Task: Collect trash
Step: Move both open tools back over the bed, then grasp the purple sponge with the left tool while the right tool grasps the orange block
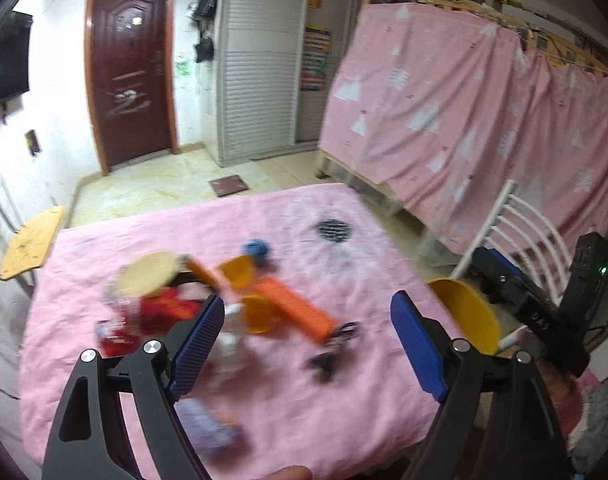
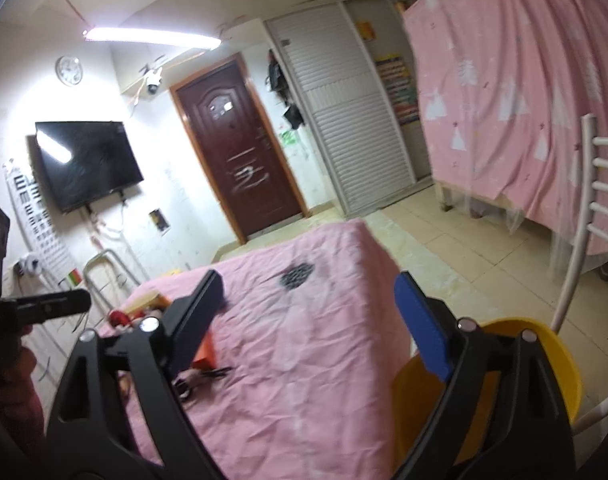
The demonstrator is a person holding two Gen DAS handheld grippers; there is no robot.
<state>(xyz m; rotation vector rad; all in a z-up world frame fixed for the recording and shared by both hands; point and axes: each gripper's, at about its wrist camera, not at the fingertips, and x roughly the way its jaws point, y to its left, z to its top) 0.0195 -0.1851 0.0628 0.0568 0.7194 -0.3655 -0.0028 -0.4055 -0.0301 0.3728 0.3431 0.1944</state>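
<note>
A pink-covered table [image 1: 356, 272] holds blurred clutter: a clear plastic bottle [image 1: 232, 340], red packaging [image 1: 160, 312], an orange box [image 1: 300, 312], orange cups [image 1: 240, 270], a blue ball [image 1: 256, 248], a round tan lid [image 1: 148, 272], black scissors [image 1: 332, 348] and a purple packet [image 1: 208, 428]. My left gripper [image 1: 308, 344] is open and empty above the clutter. A yellow bin [image 1: 468, 316] stands at the table's right edge. My right gripper [image 2: 308, 320] is open and empty above the table, beside the yellow bin [image 2: 556, 364]. The orange box [image 2: 206, 354] and scissors [image 2: 208, 374] show in the right wrist view.
A white slatted chair [image 1: 516, 236] stands behind the bin, also in the right wrist view [image 2: 596, 208]. A pink curtain [image 1: 464, 104] covers the bunk on the right. A wooden stool [image 1: 32, 244] stands left of the table. A brown door [image 1: 128, 76] and tiled floor lie beyond.
</note>
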